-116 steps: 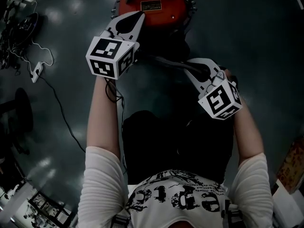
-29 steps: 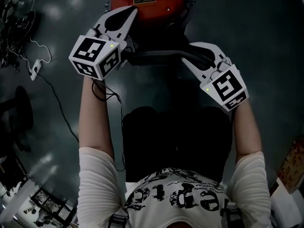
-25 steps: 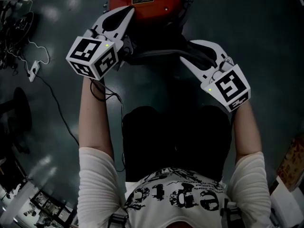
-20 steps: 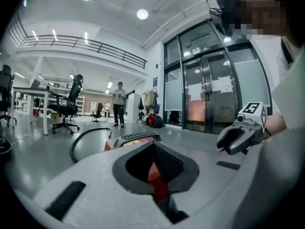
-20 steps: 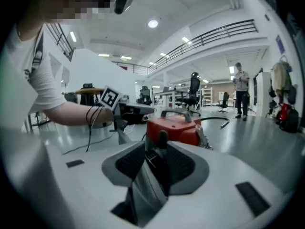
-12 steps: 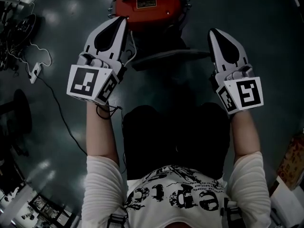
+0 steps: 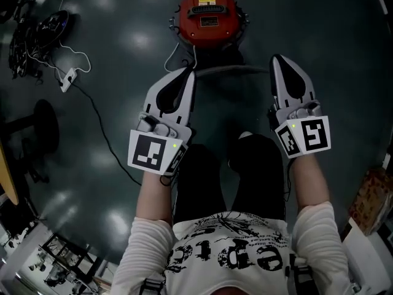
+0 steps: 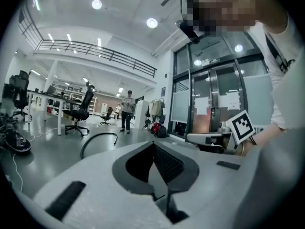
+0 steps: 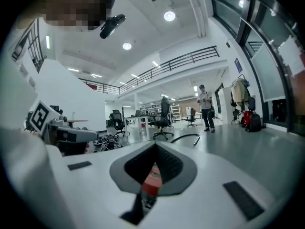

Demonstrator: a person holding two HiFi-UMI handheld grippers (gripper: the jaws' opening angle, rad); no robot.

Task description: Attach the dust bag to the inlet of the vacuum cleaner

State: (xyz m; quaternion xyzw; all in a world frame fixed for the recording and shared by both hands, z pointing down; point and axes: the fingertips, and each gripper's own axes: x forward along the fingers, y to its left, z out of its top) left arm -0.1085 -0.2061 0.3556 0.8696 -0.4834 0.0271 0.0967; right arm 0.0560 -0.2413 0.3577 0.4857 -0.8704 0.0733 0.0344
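Observation:
The red vacuum cleaner (image 7: 209,14) stands on the dark floor at the top of the head view. A dark curved hose (image 7: 228,70) lies on the floor just in front of it. I see no dust bag in any view. My left gripper (image 7: 189,72) and right gripper (image 7: 277,59) are held up side by side above the person's knees, well short of the vacuum. Both are shut with nothing between the jaws. In the right gripper view a bit of the red vacuum (image 9: 153,178) shows through the gap behind the shut tips (image 9: 155,145). The left gripper (image 8: 153,143) points across the room.
A white power strip (image 7: 67,78) with its cable lies on the floor at the left, near a tangle of cables (image 7: 37,26) and a round chair base (image 7: 38,126). A cardboard box (image 7: 369,200) sits at the right edge. A person (image 9: 206,108) stands far off among office chairs.
Both grippers have risen and drawn back from the vacuum and the dark hose toward the person's body. The right gripper's jaws have shut. The vacuum now looks smaller and farther.

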